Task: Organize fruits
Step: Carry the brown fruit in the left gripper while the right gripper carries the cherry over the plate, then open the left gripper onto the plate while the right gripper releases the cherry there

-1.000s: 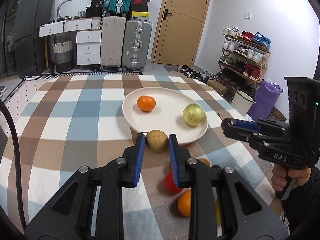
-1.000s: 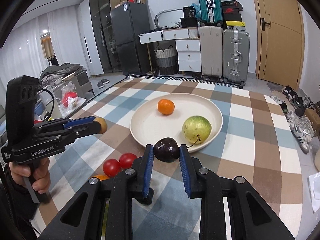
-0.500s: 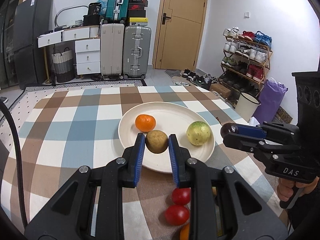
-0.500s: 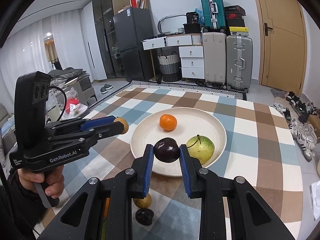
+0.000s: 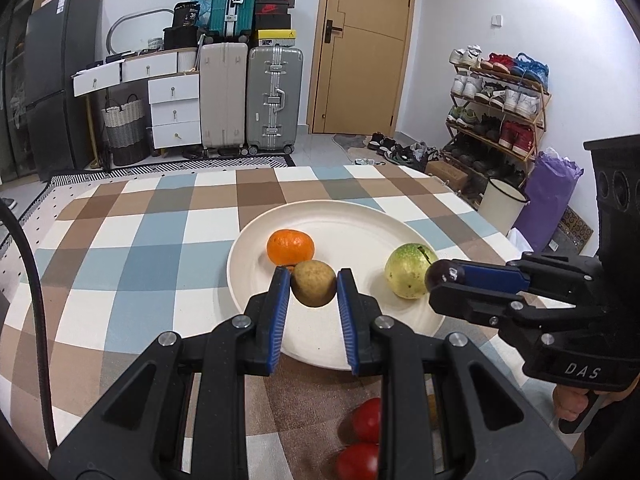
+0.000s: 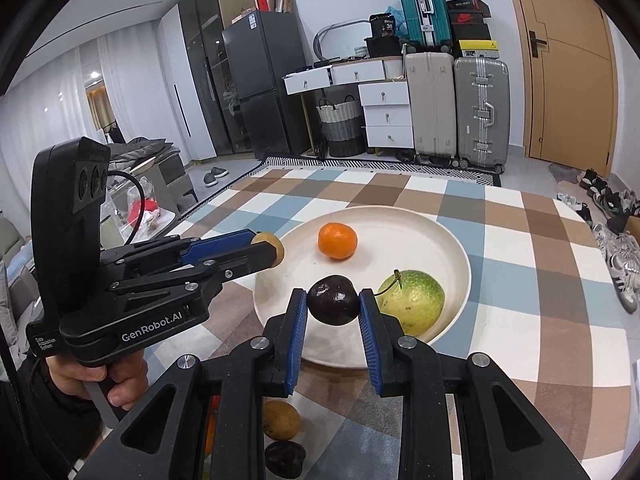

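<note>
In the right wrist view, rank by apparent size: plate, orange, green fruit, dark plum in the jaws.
1. Plate, by far the largest.
2. Green fruit.
3. Dark plum and orange look alike; the plum is nearer the camera, so it may really be smaller. I won't rank these two.

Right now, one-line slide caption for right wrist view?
Right gripper carries dark plum over plate holding orange and green fruit.
</note>
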A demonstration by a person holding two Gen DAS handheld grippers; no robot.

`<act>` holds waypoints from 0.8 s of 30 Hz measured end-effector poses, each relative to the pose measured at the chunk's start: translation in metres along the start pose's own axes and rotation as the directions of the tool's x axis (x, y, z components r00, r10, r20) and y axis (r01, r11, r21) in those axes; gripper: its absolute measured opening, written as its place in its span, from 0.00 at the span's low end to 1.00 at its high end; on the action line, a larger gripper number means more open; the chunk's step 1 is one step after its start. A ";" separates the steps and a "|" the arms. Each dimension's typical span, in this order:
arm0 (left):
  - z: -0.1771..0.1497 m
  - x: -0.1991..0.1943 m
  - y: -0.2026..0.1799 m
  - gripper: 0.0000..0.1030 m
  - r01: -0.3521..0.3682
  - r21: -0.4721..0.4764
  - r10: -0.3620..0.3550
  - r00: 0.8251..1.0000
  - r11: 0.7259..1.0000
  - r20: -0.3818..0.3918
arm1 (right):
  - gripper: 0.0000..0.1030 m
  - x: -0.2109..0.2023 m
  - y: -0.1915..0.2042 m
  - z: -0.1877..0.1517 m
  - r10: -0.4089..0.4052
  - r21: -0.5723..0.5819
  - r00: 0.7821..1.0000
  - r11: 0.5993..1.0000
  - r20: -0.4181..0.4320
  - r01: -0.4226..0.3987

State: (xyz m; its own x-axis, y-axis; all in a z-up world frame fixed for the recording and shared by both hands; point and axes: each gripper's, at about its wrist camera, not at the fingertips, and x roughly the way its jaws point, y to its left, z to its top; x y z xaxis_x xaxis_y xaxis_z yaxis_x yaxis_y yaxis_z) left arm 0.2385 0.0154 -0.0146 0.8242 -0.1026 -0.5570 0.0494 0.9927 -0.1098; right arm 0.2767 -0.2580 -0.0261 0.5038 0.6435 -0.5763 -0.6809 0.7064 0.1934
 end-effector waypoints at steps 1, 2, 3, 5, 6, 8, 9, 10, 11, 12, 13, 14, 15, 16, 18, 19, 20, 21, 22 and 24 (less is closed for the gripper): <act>-0.001 0.001 -0.001 0.21 -0.002 0.001 0.002 1.000 1.000 0.000 | 0.26 0.002 -0.001 -0.001 0.000 0.000 1.000 1.000 -0.003 0.000; -0.002 0.002 -0.001 0.21 0.000 0.000 0.000 1.000 1.000 -0.002 | 0.26 0.004 -0.001 -0.002 0.000 0.003 1.000 1.000 -0.008 0.000; -0.003 0.004 -0.001 0.21 0.004 -0.002 -0.004 1.000 1.000 -0.005 | 0.26 0.006 -0.002 -0.002 0.001 0.005 1.000 1.000 -0.011 -0.001; -0.004 0.007 -0.001 0.21 0.001 0.000 -0.001 1.000 1.000 -0.010 | 0.26 0.010 -0.003 -0.003 0.003 0.009 1.000 1.000 -0.020 -0.003; -0.005 0.007 -0.002 0.21 0.000 0.002 0.000 1.000 1.000 -0.012 | 0.26 0.011 -0.004 -0.004 0.001 0.009 1.000 1.000 -0.023 0.000; -0.006 0.009 -0.003 0.21 0.004 0.005 -0.004 1.000 1.000 -0.017 | 0.26 0.014 -0.004 -0.004 -0.001 0.010 1.000 1.000 -0.029 0.001; -0.007 0.009 -0.003 0.21 0.004 0.007 -0.004 1.000 1.000 -0.019 | 0.26 0.015 -0.004 -0.005 -0.001 0.011 1.000 1.000 -0.030 0.001; -0.007 0.010 -0.004 0.21 0.004 0.010 -0.004 1.000 1.000 -0.019 | 0.26 0.016 -0.004 -0.005 -0.001 0.011 0.999 1.000 -0.032 0.002; -0.008 0.010 -0.005 0.21 0.003 0.014 -0.003 1.000 1.000 -0.021 | 0.26 0.017 -0.004 -0.005 -0.002 0.009 0.999 1.000 -0.034 0.003; -0.009 0.011 -0.005 0.21 0.004 0.016 -0.003 1.000 1.000 -0.023 | 0.26 0.017 -0.004 -0.005 -0.003 0.006 0.999 1.000 -0.036 0.003; -0.009 0.012 -0.005 0.21 0.004 0.018 -0.004 1.000 1.000 -0.026 | 0.26 0.018 -0.003 -0.005 -0.007 0.002 0.999 1.000 -0.036 0.007; -0.009 0.012 -0.005 0.21 0.008 0.019 -0.007 1.000 1.000 -0.027 | 0.26 0.018 -0.003 -0.005 -0.010 -0.001 0.999 1.000 -0.037 0.010; -0.009 0.012 -0.006 0.21 0.010 0.019 -0.009 1.000 1.000 -0.027 | 0.26 0.019 -0.004 -0.006 -0.014 -0.003 0.999 1.000 -0.039 0.014; -0.009 0.012 -0.006 0.21 0.008 0.019 -0.007 1.000 1.000 -0.026 | 0.26 0.020 -0.004 -0.006 -0.016 -0.004 0.999 1.000 -0.042 0.016; -0.009 0.011 -0.006 0.21 0.010 0.018 -0.010 1.000 1.000 -0.028 | 0.26 0.022 -0.005 -0.007 -0.016 -0.003 0.999 1.000 -0.048 0.015; -0.009 0.012 -0.005 0.21 0.009 0.015 -0.009 1.000 1.000 -0.030 | 0.26 0.023 -0.005 -0.007 -0.017 -0.006 0.999 1.000 -0.050 0.017; -0.009 0.011 -0.006 0.21 0.009 0.017 -0.008 1.000 1.000 -0.028 | 0.26 0.024 -0.005 -0.007 -0.019 -0.006 0.999 1.000 -0.051 0.019; -0.009 0.011 -0.005 0.21 0.009 0.016 -0.008 1.000 1.000 -0.029 | 0.26 0.025 -0.005 -0.008 -0.019 -0.006 0.998 1.000 -0.053 0.019; -0.009 0.011 -0.005 0.21 0.007 0.014 -0.007 1.000 1.000 -0.029 | 0.26 0.026 -0.005 -0.008 -0.021 -0.006 0.998 1.000 -0.054 0.021; -0.010 0.011 -0.005 0.21 0.006 0.013 -0.006 0.999 1.000 -0.031 | 0.26 0.027 -0.004 -0.009 -0.031 -0.011 0.998 0.999 -0.055 0.030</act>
State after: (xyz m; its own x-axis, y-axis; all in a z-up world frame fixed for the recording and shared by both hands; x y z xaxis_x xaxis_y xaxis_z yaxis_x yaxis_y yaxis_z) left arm 0.2422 0.0090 -0.0286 0.8059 -0.1102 -0.5818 0.0619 0.9928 -0.1023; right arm 0.2887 -0.2464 -0.0493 0.4942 0.6042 -0.6251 -0.6710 0.7222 0.1676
